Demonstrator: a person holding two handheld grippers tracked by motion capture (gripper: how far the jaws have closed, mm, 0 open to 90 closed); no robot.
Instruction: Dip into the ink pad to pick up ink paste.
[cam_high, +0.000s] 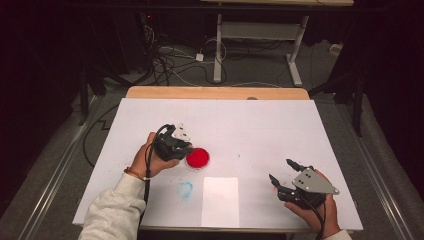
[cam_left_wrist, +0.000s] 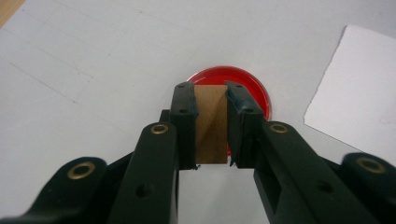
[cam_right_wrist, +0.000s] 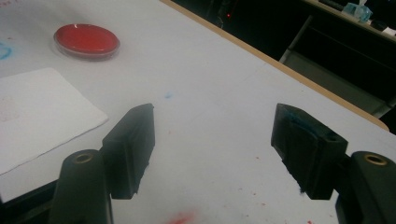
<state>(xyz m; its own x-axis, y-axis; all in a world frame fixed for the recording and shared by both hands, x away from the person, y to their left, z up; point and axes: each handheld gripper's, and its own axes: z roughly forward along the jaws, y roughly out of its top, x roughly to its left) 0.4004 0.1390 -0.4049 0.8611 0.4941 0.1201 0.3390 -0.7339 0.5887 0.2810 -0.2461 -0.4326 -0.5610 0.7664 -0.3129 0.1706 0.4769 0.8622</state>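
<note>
A round red dish (cam_high: 198, 158) lies left of the table's middle; it is also seen as the red dish (cam_left_wrist: 254, 88) and the red dish (cam_right_wrist: 86, 40). My left gripper (cam_high: 186, 148) sits right at its left rim, shut on a small wooden block (cam_left_wrist: 211, 123) held just above the dish. My right gripper (cam_high: 285, 171) rests near the front right of the table, open, with nothing between its fingers (cam_right_wrist: 132, 144). A person's hands hold both grippers.
A white sheet of paper (cam_high: 220, 201) lies at the front edge, right of a blue smudge (cam_high: 185, 189). Red specks mark the white table cover (cam_high: 260, 130). Beyond the far wooden edge stand a desk frame and floor cables.
</note>
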